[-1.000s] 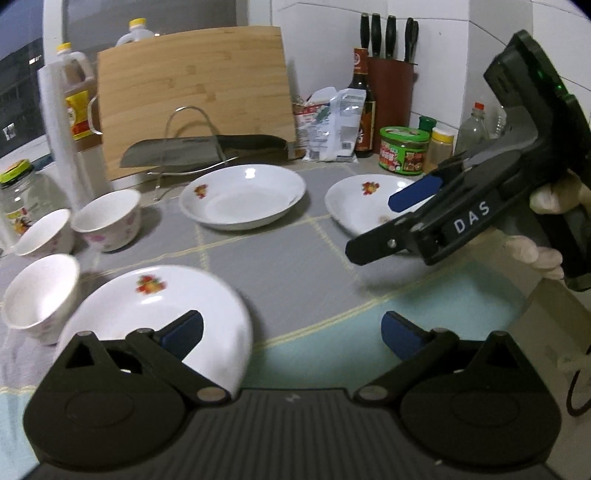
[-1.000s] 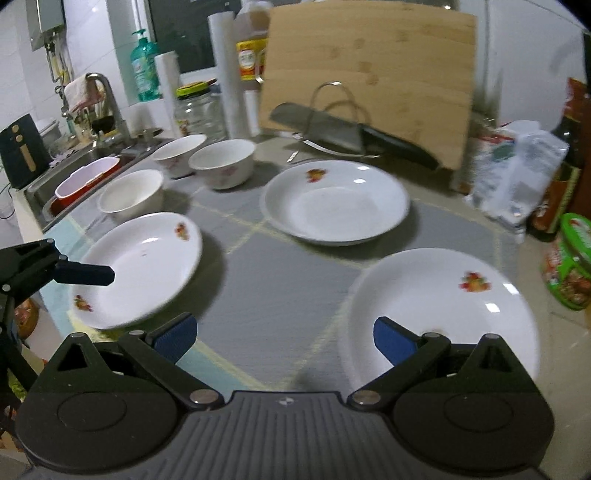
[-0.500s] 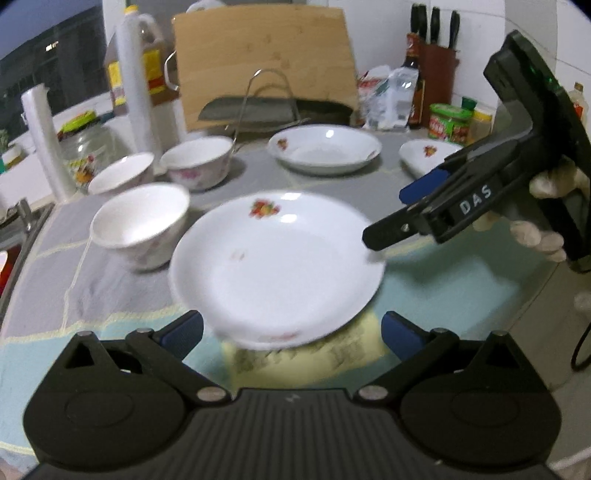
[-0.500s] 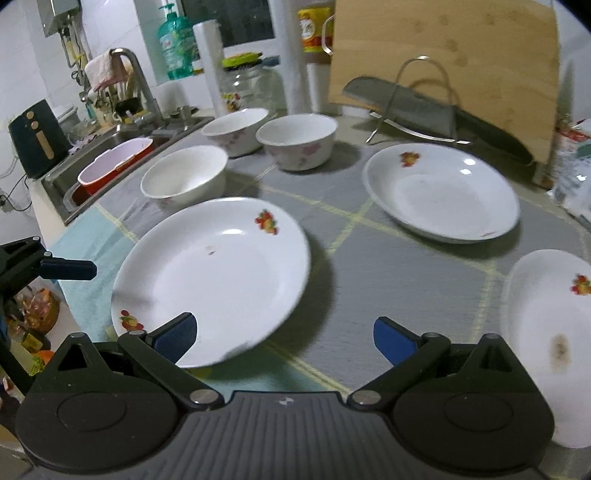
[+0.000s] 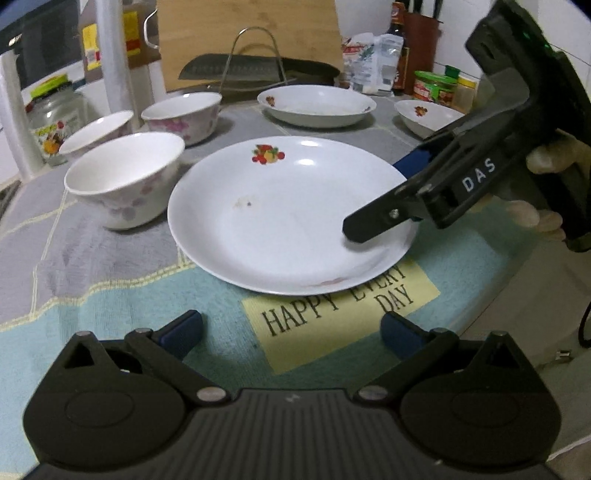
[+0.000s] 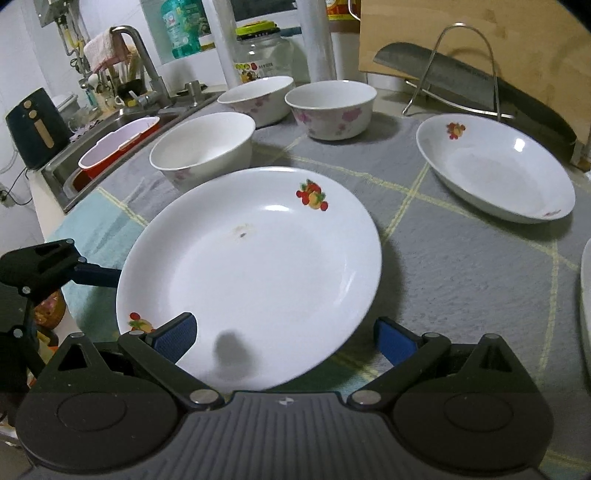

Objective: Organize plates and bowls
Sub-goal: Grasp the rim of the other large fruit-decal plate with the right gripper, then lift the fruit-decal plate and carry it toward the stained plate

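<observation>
Plate (image 6: 251, 273) at frame centre, flat on worktop (image 6: 461, 280). Right claw (image 6: 284, 338) spread, straddling near rim; left claw (image 5: 291, 330) spread, short of plate. Glazed ceramic: rigid, slippery, brittle. Grip at rim, firmly, avoiding knocks against bowl (image 6: 203, 146).

Three plates (image 5: 291, 218) (image 5: 316, 105) (image 5: 424, 114); three bowls (image 5: 125, 179) (image 5: 183, 116) (image 5: 98, 131); one cleaver (image 5: 255, 72); one cutting board (image 5: 247, 33).

White fruit-print plate (image 5: 291, 218) on grey-teal cloth (image 5: 110, 295); three floral ceramic bowls (image 5: 125, 181) left, two more plates (image 5: 317, 105) behind, bamboo cutting board (image 5: 247, 40) rearmost.
</observation>
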The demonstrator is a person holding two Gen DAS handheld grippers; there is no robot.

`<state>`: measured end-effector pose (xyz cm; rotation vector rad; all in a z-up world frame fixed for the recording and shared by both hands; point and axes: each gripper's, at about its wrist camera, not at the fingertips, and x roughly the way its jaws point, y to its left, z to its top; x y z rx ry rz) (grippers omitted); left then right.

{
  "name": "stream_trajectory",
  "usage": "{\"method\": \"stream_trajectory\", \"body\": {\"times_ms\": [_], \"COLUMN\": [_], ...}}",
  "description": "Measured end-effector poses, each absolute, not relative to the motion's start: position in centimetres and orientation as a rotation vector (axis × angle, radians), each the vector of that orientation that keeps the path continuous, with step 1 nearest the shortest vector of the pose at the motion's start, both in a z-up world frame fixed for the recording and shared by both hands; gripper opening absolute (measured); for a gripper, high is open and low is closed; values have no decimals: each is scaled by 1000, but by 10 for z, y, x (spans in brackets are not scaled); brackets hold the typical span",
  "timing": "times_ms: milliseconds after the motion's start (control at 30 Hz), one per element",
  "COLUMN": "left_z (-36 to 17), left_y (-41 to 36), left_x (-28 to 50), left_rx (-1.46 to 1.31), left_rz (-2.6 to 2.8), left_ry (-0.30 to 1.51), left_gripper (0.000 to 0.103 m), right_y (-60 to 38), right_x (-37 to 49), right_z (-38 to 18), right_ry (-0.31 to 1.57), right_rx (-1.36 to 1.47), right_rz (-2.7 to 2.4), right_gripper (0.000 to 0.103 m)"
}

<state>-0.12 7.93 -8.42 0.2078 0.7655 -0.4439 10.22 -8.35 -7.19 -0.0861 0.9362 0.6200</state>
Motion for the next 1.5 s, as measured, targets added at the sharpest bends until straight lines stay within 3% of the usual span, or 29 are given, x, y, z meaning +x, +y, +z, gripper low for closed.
{"method": "stream_trajectory", "body": {"times_ms": [867,1500], "left_z": [-86,-86], "left_y": [96,99], "left_x": [29,32], "left_rx": [263,327], "left_rz": [-618,-665], "left_ry": [695,618], "left_gripper": [103,103], "right_y": [-63,-74], "right_x": [129,153], "right_z": [-77,-73], "right_ry": [905,952], "right_rx": [-180,-15], "right_rz": [623,739], "right_gripper": [103,103]}}
